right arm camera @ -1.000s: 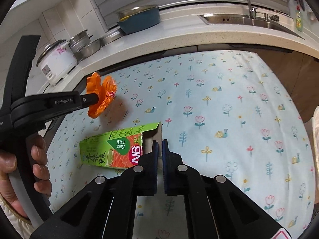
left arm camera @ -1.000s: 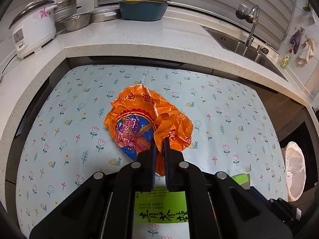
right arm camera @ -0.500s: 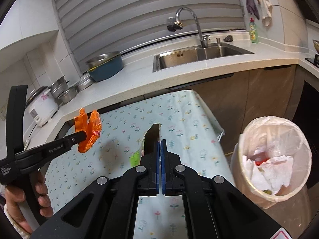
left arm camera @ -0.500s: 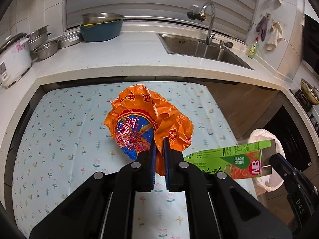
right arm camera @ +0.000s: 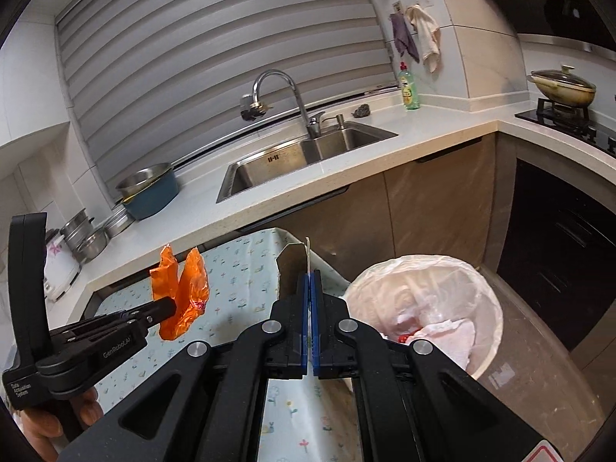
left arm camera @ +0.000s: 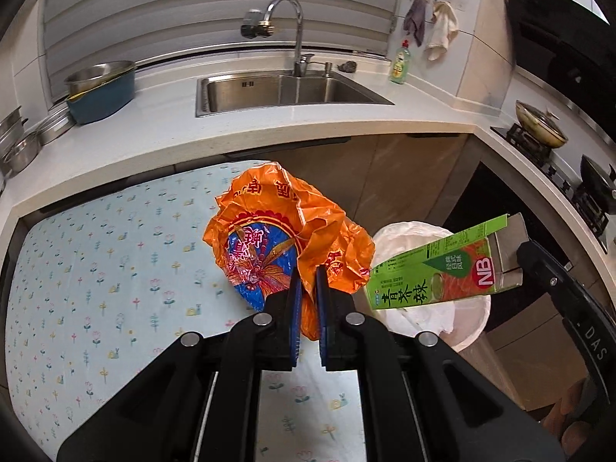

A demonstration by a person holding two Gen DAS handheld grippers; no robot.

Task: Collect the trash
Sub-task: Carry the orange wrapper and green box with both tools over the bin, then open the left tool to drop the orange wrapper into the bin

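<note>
Kitchen interior, seen from two handheld tools. Pale stone counter wrapping around a steel sink with a curved chrome faucet. Tabletop under a light blue cloth printed with small flowers and snails. White-lined trash bin standing on the floor just beside the tabletop's edge, crumpled white paper and a speck of red inside.

Left tool clenched on a crumpled orange snack wrapper, held up above the tabletop's right part, near the bin; blue and red panel with Chinese characters and a dragonfly-like figure on its face, characters too creased to read. "GenRoboLAI" and "Data Acquisition System" printed in white on that tool's body in the right wrist view.

Right tool clamped on the opened grey flap of a green and orange carton, held in the air over the bin's near rim in the left wrist view; "NB" in white on red, plus large dark Chinese characters on the green side. "DAS" legible on the right tool's arm.

Green dish-soap bottle behind the sink, label unreadable. Purple and cream cloths hanging on the wall above.
</note>
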